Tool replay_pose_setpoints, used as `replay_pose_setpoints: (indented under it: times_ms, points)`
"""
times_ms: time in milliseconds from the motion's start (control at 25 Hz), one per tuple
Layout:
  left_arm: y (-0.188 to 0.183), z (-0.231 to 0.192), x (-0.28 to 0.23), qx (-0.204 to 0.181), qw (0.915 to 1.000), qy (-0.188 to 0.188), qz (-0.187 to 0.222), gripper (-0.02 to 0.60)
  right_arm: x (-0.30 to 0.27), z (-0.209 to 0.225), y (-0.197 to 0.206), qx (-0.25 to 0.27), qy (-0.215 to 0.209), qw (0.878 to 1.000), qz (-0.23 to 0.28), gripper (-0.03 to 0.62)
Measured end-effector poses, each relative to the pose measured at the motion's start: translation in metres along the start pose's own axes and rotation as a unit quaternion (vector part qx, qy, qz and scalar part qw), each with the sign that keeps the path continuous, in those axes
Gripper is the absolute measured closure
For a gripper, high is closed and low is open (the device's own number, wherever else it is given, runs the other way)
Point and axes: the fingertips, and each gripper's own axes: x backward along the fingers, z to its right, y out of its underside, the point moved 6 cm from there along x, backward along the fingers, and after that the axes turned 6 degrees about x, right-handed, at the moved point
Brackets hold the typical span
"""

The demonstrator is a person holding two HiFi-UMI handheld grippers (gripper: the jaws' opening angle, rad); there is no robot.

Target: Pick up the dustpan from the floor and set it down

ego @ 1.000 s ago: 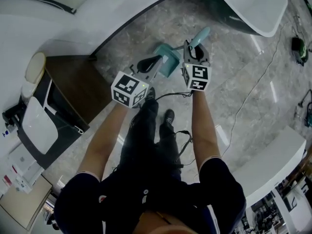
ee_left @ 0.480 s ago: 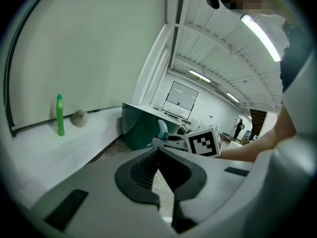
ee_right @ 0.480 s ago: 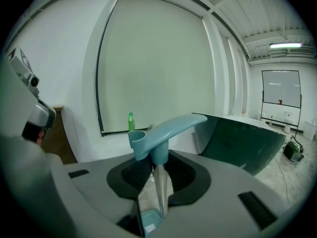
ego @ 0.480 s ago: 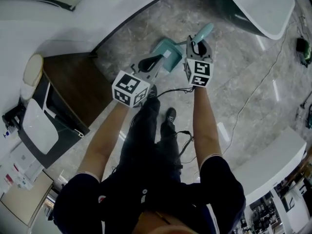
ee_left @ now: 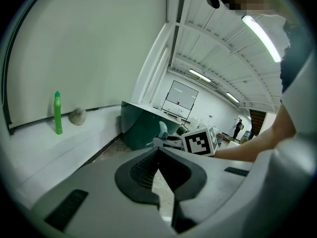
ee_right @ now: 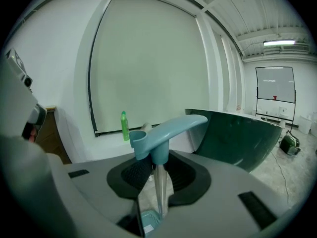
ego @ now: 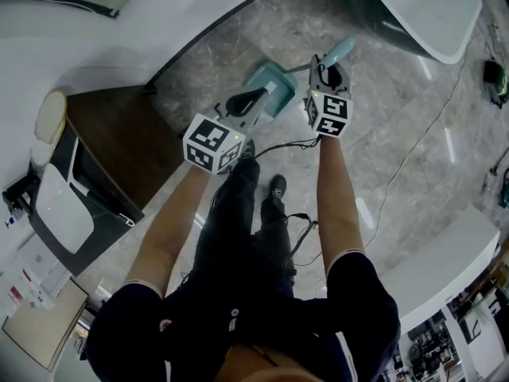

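Observation:
The dustpan has a teal pan (ego: 269, 82) and a thin silver pole topped by a teal handle (ego: 340, 52). My right gripper (ego: 328, 68) is shut on the pole just under the handle (ee_right: 168, 127), and the pan (ee_right: 148, 221) hangs below the jaws. Whether the pan touches the floor I cannot tell. My left gripper (ego: 243, 103) is just left of the pan, its jaws meeting at the tips with nothing between them (ee_left: 158, 155). The right gripper's marker cube (ee_left: 199, 142) shows in the left gripper view.
A dark wooden cabinet (ego: 119, 146) stands at the left. A dark green curved tub (ego: 382, 22) is at the upper right. A green bottle (ee_left: 58, 113) stands on the white ledge (ee_left: 34, 148). Cables (ego: 413, 146) cross the marble floor. The person's shoes (ego: 275, 188) are below the grippers.
The right gripper with the dustpan has shifted to the right and farther from the body, sinking a little. The left gripper has hardly moved.

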Motion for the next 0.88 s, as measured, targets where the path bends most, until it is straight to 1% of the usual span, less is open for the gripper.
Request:
replay_pose_setpoints:
  times_ms: [80, 280, 520, 720, 800, 880]
  points:
    - [0.002, 0.001, -0.002, 0.001, 1.0000, 0.001, -0.002, 0.569, -0.002, 0.006, 0.000, -0.003, 0.005, 1.000, 0.010, 0.494]
    - [0.007, 0.003, -0.007, 0.003, 1.0000, 0.005, -0.006, 0.569, -0.003, 0.009, 0.002, -0.010, 0.000, 1.000, 0.018, 0.494]
    - [0.006, 0.010, -0.012, 0.000, 0.9999, 0.012, -0.009, 0.569, 0.002, 0.010, 0.003, -0.019, -0.004, 1.000, 0.017, 0.494]
    - [0.001, 0.018, -0.014, -0.006, 0.9998, 0.017, -0.010, 0.569, 0.008, 0.012, 0.006, -0.036, -0.002, 0.999, 0.005, 0.491]
    - [-0.001, 0.021, -0.014, -0.008, 0.9998, 0.018, -0.009, 0.569, 0.010, 0.012, 0.006, -0.046, -0.008, 0.999, 0.009, 0.423]
    - [-0.002, 0.026, -0.012, -0.011, 0.9997, 0.020, -0.007, 0.569, 0.014, 0.011, 0.010, -0.055, -0.014, 0.998, 0.006, 0.378]
